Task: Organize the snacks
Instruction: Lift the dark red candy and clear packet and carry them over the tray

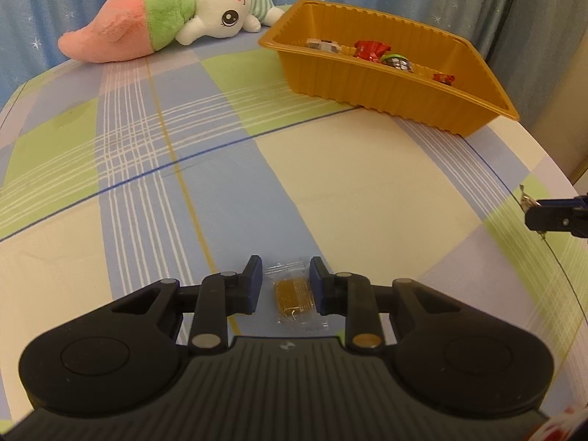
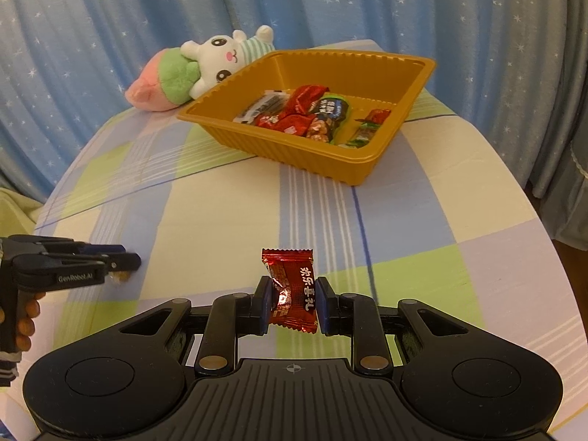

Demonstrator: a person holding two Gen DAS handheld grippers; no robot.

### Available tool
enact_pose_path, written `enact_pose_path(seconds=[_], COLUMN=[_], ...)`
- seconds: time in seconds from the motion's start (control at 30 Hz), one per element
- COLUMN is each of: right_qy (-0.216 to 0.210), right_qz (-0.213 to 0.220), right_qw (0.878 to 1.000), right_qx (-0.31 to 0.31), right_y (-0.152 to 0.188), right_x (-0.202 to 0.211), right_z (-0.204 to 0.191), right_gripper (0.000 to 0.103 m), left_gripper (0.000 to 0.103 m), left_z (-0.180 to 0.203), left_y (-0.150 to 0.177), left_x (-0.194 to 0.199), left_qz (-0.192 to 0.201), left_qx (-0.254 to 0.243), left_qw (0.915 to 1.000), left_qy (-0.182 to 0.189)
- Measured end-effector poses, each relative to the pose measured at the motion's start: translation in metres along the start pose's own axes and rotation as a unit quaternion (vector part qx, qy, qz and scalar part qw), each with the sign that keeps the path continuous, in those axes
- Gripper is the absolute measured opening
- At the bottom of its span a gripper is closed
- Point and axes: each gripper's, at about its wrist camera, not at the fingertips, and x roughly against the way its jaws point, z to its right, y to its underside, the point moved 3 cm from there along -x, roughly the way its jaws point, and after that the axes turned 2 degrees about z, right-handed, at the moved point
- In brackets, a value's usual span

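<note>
Red candy (image 2: 293,290) between right claw (image 2: 293,303) pads

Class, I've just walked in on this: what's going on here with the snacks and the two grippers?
A person is sorting snacks into the orange tray on a checked tablecloth. The right gripper holds a red candy off the table, not yet at the tray. The left gripper is low over a clear-wrapped brown candy lying between its open fingers, not yet gripped. Several snacks already lie in the tray, and a plush rabbit lies behind it.
</note>
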Motion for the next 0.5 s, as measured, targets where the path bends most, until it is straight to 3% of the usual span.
enact_pose_path(seconds=[0.27, 0.5], right_qy=[-0.018, -0.028], right_qz=[-0.004, -0.001], right_qw=[1.000, 1.000], right_qx=[0.009, 0.009], right_y=[0.007, 0.010], right_x=[0.002, 0.007], right_z=[-0.013, -0.017], right_gripper=[0.025, 0.025], left_gripper=[0.025, 0.025], left_z=[0.008, 0.011], left_y=[0.013, 0.004], left_x=[0.014, 0.034], left_qz=[-0.004, 0.017], left_qx=[0.004, 0.012], left_qw=[1.0000, 0.9997], left_qy=[0.007, 0.010])
